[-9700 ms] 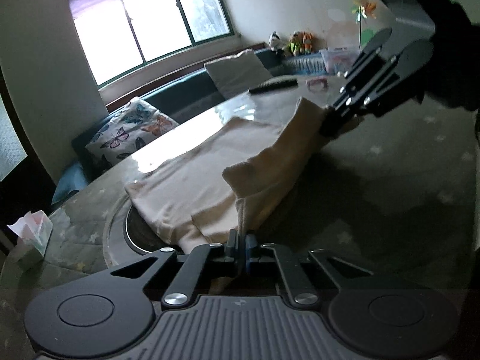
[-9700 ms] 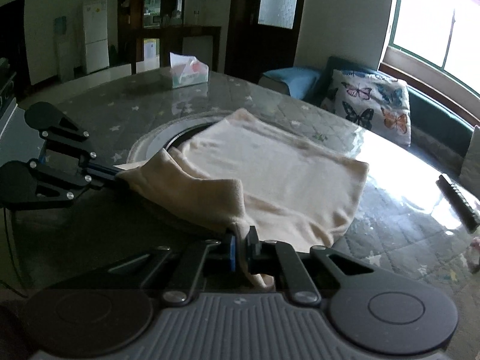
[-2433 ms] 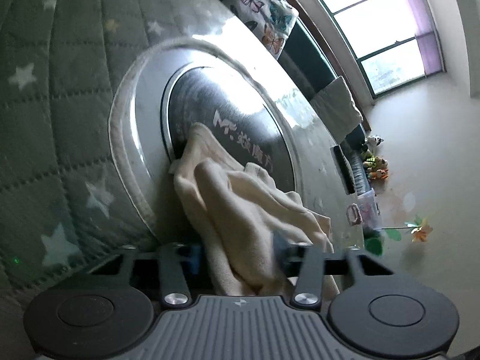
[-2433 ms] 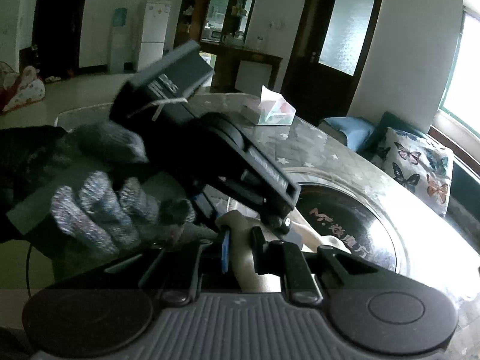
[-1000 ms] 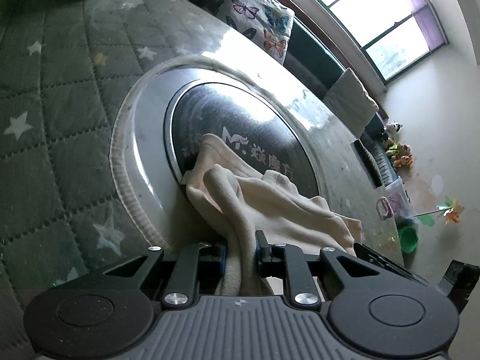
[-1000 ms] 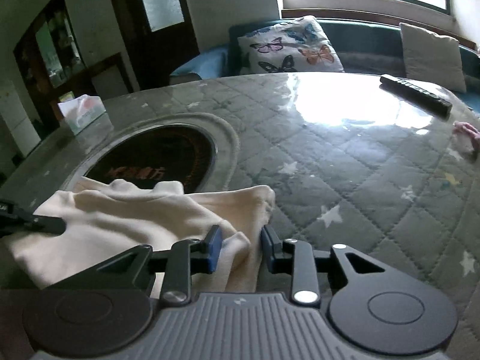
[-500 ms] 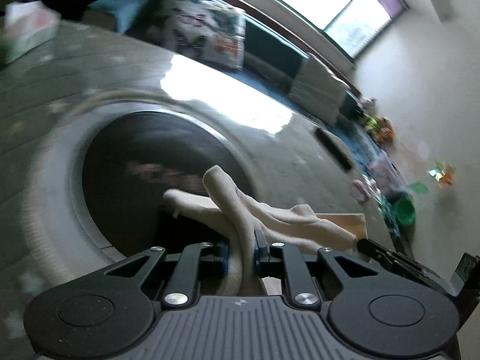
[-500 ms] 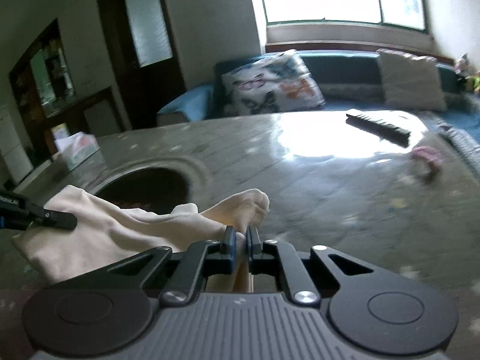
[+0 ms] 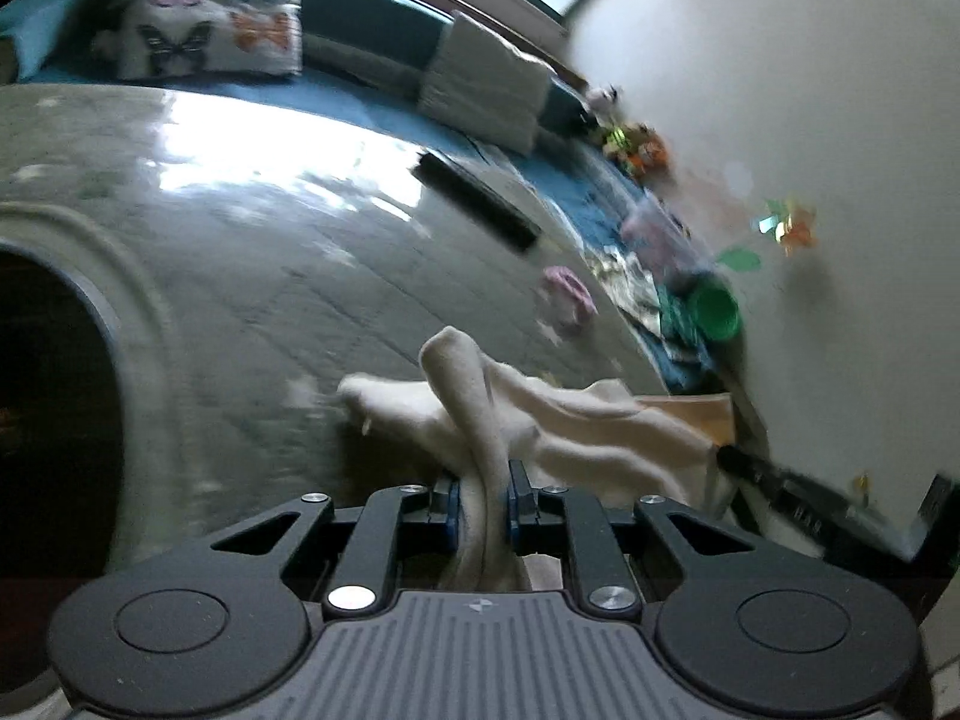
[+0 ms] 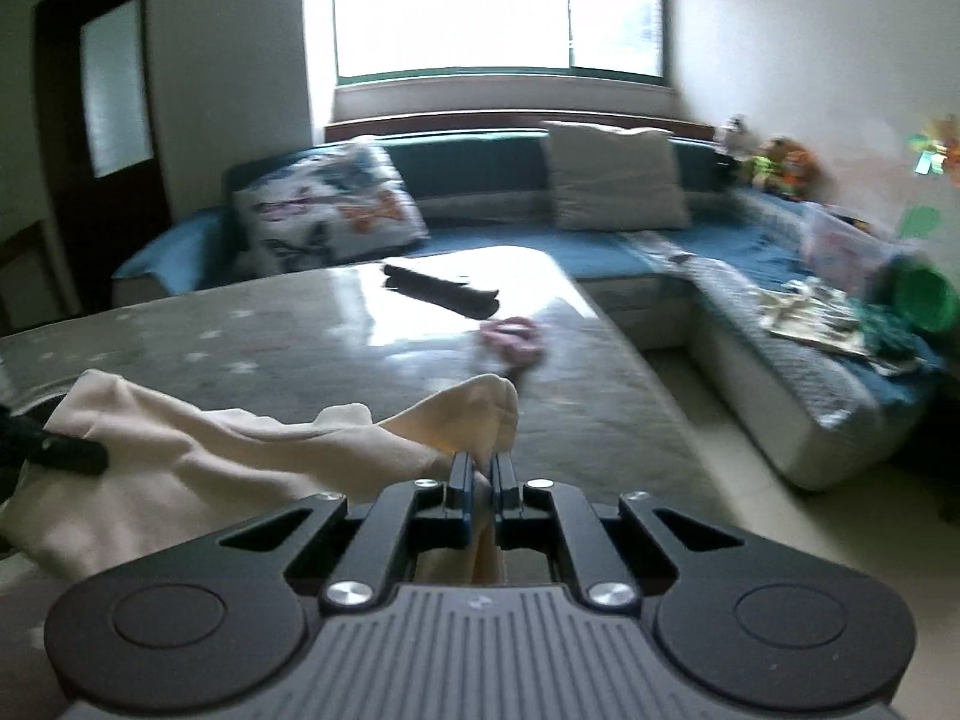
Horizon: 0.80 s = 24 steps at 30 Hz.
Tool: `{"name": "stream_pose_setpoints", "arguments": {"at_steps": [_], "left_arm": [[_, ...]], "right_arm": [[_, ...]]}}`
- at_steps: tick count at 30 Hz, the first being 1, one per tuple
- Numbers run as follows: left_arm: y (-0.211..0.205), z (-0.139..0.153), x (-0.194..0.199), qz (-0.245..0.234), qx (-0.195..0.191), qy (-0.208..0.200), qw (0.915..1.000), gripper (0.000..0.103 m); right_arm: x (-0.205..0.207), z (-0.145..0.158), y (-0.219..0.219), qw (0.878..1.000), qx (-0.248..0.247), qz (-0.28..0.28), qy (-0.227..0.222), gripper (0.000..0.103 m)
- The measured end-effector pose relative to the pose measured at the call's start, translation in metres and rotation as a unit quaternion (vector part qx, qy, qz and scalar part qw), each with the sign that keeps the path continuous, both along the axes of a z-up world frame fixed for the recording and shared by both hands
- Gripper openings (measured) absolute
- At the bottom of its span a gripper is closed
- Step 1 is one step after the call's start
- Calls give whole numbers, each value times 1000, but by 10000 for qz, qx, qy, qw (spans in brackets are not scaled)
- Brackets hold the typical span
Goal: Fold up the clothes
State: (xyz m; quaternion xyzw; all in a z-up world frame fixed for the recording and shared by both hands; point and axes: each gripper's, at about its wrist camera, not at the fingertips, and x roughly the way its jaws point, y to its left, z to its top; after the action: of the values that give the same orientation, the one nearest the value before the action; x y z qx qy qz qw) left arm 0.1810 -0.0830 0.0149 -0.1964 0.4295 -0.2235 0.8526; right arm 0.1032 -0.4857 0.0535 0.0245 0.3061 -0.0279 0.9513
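While you've got both grippers clamped on the cream garment [image 9: 558,426], it's bunched up and hanging between them just above the bench [image 9: 270,276] rather than lying flat. Your left gripper [image 9: 483,495] has its jaws closed on a thick fold of the fabric, which sticks up past the tips in a rounded lump. Your right gripper [image 10: 478,474] has its jaws pinched nearly together on another bunched edge, and from that camera you can see the left one's dark finger [image 10: 57,450] poking into the cloth at the far left. In the left view, the right gripper shows as a dark bar at the garment's right end. Stuff around you: a black remote [image 10: 441,288] lies on the shiny quilted star-pattern bench top further out, and a small pink thing [image 10: 513,339] sits nearer, just past the raised fabric; it's too blurry to say what it is. The dark round inset in the bench [image 9: 48,420] is off to the left, apart from the cloth. Beyond the bench edge there's a blue sofa [image 10: 630,240] with a butterfly cushion [image 10: 327,213], a plain grey cushion [image 10: 612,177], some papers and a green cup [image 10: 921,297]. Both views are a bit motion-blurred.
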Motion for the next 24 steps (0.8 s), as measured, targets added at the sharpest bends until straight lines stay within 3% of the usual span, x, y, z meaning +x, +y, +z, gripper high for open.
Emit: {"name": "stream_pose_setpoints", "arguments": {"at_steps": [3,5,7,10,17,24], "left_arm": [[-15,-9,5,-113,402,81,9991,19],[-15,-9,3,-87,673,1,9977,34],[-12,-6,3,-31,935,-115,9955,38],[-14,3,6,31,1158,-354,9926,37],[-40,6,24,-299,1119,-602,9914,32],[-74,-9,42,-751,1368,-706,9852,30]], "right_arm": [[3,-12,-18,9995,-40,-257,158,7],[5,-20,-26,9989,-12,-373,294,8],[6,-22,-26,9991,2,-314,301,9],[8,-22,-20,9996,61,-99,266,9],[39,-30,16,9968,325,610,407,9],[64,-50,27,9954,424,634,582,9]]}}
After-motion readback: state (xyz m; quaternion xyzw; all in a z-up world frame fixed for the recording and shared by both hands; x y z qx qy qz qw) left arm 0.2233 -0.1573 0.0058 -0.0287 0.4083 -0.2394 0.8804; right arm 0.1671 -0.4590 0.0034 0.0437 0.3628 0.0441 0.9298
